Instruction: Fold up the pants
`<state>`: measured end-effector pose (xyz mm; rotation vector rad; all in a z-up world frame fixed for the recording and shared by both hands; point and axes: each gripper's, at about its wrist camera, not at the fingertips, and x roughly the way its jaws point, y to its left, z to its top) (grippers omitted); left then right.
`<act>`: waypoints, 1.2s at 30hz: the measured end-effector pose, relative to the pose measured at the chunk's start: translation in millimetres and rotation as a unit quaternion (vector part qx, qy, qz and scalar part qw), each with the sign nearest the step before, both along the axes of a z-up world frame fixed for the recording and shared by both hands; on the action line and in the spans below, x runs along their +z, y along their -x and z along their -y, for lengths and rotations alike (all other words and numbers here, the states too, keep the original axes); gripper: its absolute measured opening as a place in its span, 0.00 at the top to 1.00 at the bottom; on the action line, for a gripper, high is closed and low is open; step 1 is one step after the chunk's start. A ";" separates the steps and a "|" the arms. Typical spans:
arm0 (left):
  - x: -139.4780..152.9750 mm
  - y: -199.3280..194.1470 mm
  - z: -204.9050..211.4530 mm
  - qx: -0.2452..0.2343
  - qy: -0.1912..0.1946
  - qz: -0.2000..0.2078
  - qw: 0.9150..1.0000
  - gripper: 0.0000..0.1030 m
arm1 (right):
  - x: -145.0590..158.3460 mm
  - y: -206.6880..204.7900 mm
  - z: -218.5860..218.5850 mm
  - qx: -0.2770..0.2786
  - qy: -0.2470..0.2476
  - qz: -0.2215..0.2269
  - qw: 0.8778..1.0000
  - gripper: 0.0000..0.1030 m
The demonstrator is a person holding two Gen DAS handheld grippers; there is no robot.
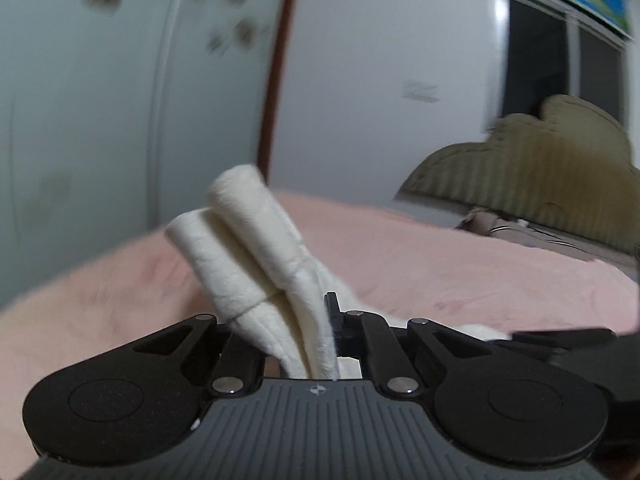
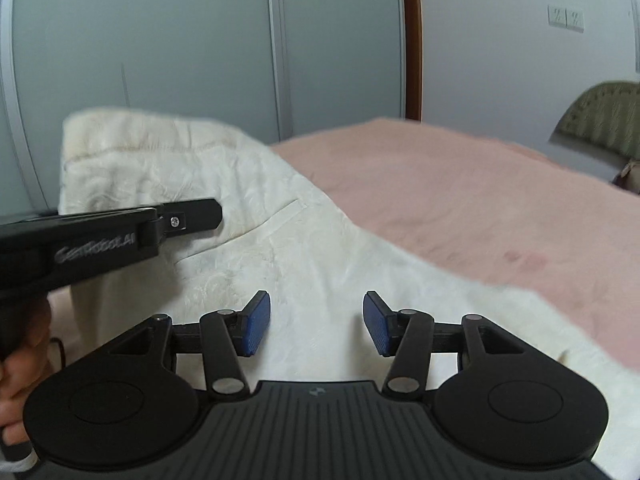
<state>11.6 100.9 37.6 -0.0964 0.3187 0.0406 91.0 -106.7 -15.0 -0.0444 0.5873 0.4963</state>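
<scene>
Cream pants [image 2: 224, 200] bunched on pink bed [image 2: 460, 184]. Left gripper [image 1: 316, 320] clenched on cuffs, right gripper [image 2: 316, 324] released. Tip: carry cuffs evenly toward waistband, keep fabric taut.

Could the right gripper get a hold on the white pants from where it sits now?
Probably yes. The right gripper is open with nothing between its blue pads, and the white pants lie directly beneath and ahead of it on the pink blanket. The left gripper, off to the side, does not block it.
</scene>
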 end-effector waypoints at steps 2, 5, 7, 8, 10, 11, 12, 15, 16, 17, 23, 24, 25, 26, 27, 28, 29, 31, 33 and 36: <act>4.7 10.2 16.2 -0.021 -0.013 0.013 1.000 0.91 | 7.1 9.8 7.5 0.014 -0.006 0.024 1.000 0.50; 7.1 19.6 34.6 -0.054 -0.018 0.021 0.998 0.91 | 15.6 20.1 14.2 0.034 -0.002 0.066 0.997 0.50; 7.0 22.0 46.3 -0.072 -0.027 0.026 0.997 0.91 | 21.0 29.3 22.2 0.039 0.005 0.085 0.996 0.50; 5.8 23.4 51.7 -0.081 -0.031 0.029 0.996 0.89 | 22.7 33.4 26.7 0.040 0.008 0.092 0.995 0.50; 5.8 25.5 63.5 -0.102 -0.029 0.033 0.994 0.90 | 25.0 40.1 40.2 0.040 0.008 0.101 0.994 0.50; 5.4 26.9 69.8 -0.113 -0.030 0.034 0.993 0.90 | 25.2 43.9 47.0 0.039 0.007 0.106 0.994 0.50; 7.0 25.2 78.0 -0.123 -0.032 0.035 0.991 0.90 | 25.3 47.5 54.3 0.037 0.005 0.110 0.993 0.50; 6.2 27.0 99.9 -0.152 -0.040 0.038 0.987 0.90 | 24.7 58.5 76.2 0.032 -0.001 0.120 0.992 0.50; 5.2 27.2 108.2 -0.162 -0.042 0.038 0.985 0.90 | 23.6 61.7 83.3 0.031 -0.001 0.124 0.992 0.50; 4.6 26.7 117.0 -0.173 -0.043 0.036 0.983 0.90 | 19.9 59.5 91.7 0.029 0.000 0.127 0.991 0.50; -9.2 22.6 165.8 -0.226 -0.043 0.020 0.973 0.89 | 13.7 74.7 136.8 0.016 0.043 0.131 0.990 0.50; -12.5 22.0 173.7 -0.232 -0.045 0.018 0.971 0.89 | 13.2 77.3 145.9 0.010 0.051 0.129 0.990 0.50; -16.1 22.1 182.1 -0.239 -0.046 0.016 0.970 0.89 | 12.3 81.7 153.5 0.003 0.060 0.128 0.990 0.50; -19.1 22.4 190.0 -0.245 -0.046 0.015 0.968 0.89 | 11.2 85.0 159.7 -0.003 0.069 0.127 0.989 0.50; -21.0 22.8 197.0 -0.251 -0.045 0.014 0.967 0.89 | 10.5 88.8 165.3 -0.008 0.077 0.125 0.989 0.50; -22.3 22.9 202.0 -0.257 -0.042 0.015 0.965 0.89 | 9.7 91.5 172.0 -0.013 0.080 0.123 0.989 0.50; -23.5 24.4 209.1 -0.265 -0.042 0.016 0.963 0.89 | 9.5 94.6 177.9 -0.019 0.081 0.123 0.989 0.50; -25.2 27.6 218.8 -0.278 -0.045 0.018 0.959 0.89 | 9.2 101.6 188.5 -0.030 0.084 0.125 0.988 0.50; -27.6 32.6 231.9 -0.295 -0.049 0.020 0.954 0.90 | 8.5 107.0 194.2 -0.036 0.089 0.126 0.987 0.50; -32.6 39.1 249.9 -0.316 -0.056 0.018 0.947 0.91 | 3.8 121.5 205.8 -0.046 0.104 0.124 0.986 0.50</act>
